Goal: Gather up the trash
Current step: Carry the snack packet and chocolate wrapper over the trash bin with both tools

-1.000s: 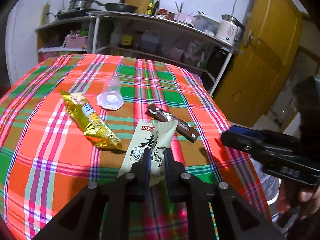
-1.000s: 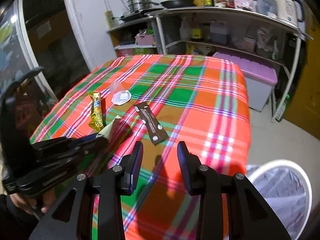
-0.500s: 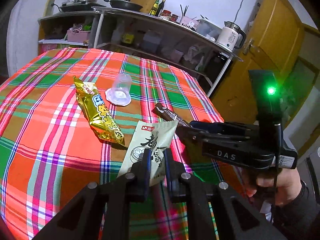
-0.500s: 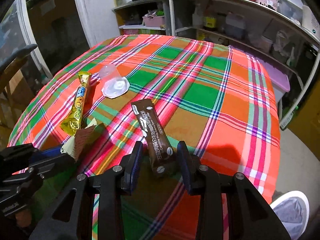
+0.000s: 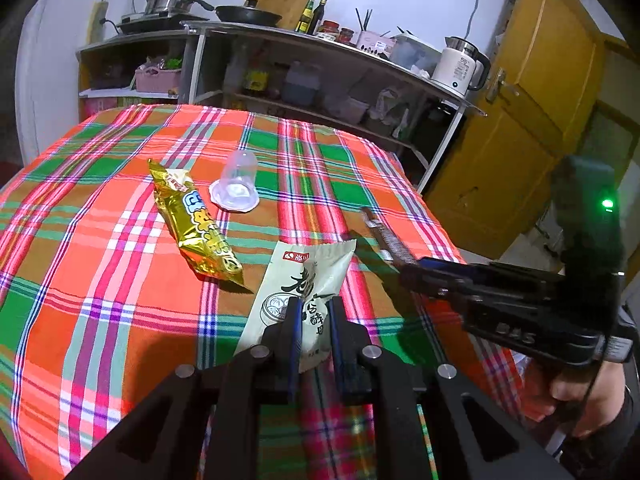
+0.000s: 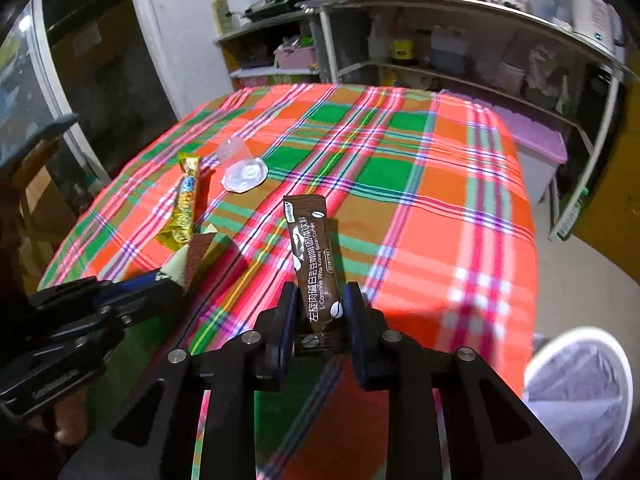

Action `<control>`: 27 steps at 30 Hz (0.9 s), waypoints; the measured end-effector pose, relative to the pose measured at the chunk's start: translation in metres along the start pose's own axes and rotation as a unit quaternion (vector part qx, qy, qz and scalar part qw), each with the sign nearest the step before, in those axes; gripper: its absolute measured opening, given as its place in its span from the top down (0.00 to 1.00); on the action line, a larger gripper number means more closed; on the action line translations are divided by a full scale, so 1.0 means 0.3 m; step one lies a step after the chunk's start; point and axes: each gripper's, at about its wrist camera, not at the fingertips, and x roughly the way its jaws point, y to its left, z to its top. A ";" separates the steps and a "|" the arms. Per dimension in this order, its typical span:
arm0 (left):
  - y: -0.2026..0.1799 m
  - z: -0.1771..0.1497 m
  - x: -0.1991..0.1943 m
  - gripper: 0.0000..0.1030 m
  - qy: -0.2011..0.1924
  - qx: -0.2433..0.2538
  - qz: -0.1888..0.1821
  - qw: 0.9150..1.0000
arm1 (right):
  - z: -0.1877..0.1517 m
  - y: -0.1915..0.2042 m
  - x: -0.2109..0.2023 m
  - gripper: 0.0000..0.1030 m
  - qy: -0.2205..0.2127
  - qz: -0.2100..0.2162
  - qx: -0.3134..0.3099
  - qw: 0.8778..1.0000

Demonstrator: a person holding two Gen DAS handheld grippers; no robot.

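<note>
Trash on worktop (image 6: 440, 184): left hand-held gripper (image 5: 314, 320) clamped on pale wrapper (image 5: 304, 288); right hand-held gripper (image 6: 320, 304), jaws just closing, pinches brown sachet (image 6: 314, 252).

We see a tablecloth (image 5: 120, 280) in a plaid of orange-red, green and brown squares crossed by white, pink and purple lines. On it lies a shiny gold wrapper (image 5: 196, 228) with blue and white print, a clear plastic cup (image 5: 236, 188), a pale cream packet (image 5: 304, 292) with black characters and a small red badge, and a dark brown sachet (image 6: 316, 260) with white lettering. Both hand-held grippers are black with blue pads. The door (image 5: 520, 128) is mustard yellow, the kettle (image 5: 456, 64) white.
</note>
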 end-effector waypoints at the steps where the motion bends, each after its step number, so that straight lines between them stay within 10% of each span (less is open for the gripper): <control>1: -0.013 -0.004 -0.012 0.87 -0.003 0.003 0.000 1.000 | -0.013 -0.002 -0.028 0.76 -0.005 -0.001 0.004 1.000; 27: -0.361 -0.085 -0.250 0.87 -0.039 0.077 -0.034 0.996 | -0.247 -0.071 -0.498 0.76 -0.106 -0.039 0.060 0.992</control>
